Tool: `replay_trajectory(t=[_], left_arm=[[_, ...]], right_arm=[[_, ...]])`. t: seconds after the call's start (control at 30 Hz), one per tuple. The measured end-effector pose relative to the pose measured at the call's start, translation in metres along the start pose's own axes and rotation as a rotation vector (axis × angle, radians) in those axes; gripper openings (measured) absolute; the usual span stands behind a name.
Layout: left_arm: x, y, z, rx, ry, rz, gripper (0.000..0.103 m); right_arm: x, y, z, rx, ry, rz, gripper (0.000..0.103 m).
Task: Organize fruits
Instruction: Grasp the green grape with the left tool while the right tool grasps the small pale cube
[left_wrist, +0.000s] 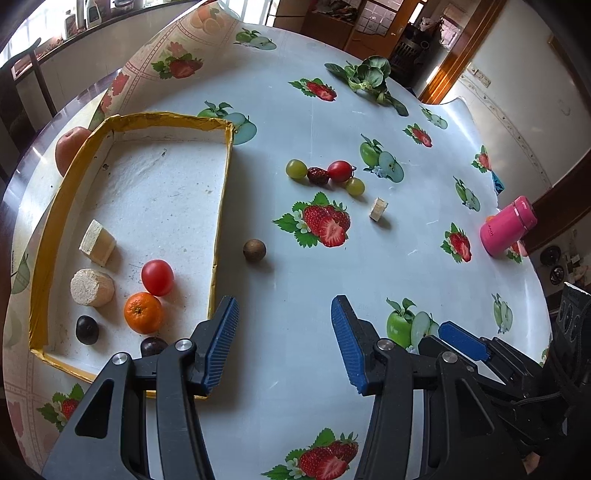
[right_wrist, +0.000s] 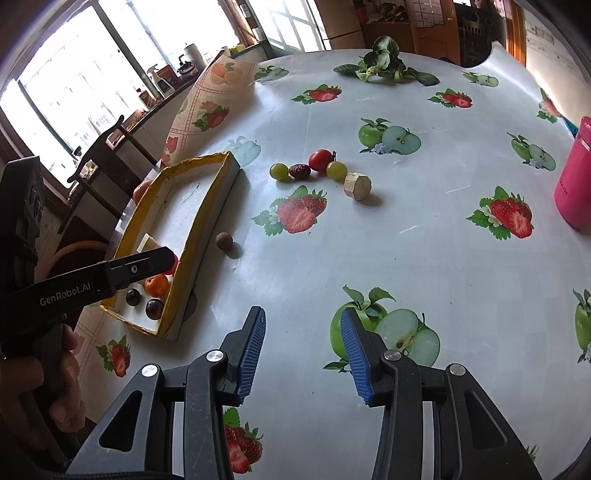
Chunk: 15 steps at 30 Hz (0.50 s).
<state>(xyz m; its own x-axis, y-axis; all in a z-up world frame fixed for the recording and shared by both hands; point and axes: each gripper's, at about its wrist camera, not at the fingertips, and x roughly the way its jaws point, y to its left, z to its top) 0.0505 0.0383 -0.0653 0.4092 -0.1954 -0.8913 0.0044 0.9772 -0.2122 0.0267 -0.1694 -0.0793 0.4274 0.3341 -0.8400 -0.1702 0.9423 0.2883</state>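
Observation:
A yellow-rimmed white tray (left_wrist: 221, 206) lies at the table's left; it also shows in the right wrist view (right_wrist: 199, 218). It holds a tomato (left_wrist: 157, 277), a tangerine (left_wrist: 143, 312), two dark plums (left_wrist: 87, 329), and two pale banana pieces (left_wrist: 92, 287). On the cloth lie a brown round fruit (left_wrist: 254, 250), two green grapes (left_wrist: 296, 169), a red date (left_wrist: 318, 175), a cherry tomato (left_wrist: 340, 170) and a banana slice (left_wrist: 378, 209). My left gripper (left_wrist: 284, 339) is open and empty beside the tray's near right corner. My right gripper (right_wrist: 303, 354) is open and empty above the cloth.
A pink flask (left_wrist: 508, 227) stands at the right edge. Leafy greens (left_wrist: 369, 79) lie at the far side. An apple (left_wrist: 68, 147) sits behind the tray's far left wall. A chair (right_wrist: 107, 162) stands beyond the table.

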Motion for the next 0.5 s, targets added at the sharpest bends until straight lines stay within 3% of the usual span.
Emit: replay_trajectory(t=[0.5], left_arm=[[0.029, -0.016, 0.020, 0.023, 0.030, -0.015, 0.051]], right_arm=[[0.012, -0.034, 0.011, 0.072, 0.002, -0.032, 0.044]])
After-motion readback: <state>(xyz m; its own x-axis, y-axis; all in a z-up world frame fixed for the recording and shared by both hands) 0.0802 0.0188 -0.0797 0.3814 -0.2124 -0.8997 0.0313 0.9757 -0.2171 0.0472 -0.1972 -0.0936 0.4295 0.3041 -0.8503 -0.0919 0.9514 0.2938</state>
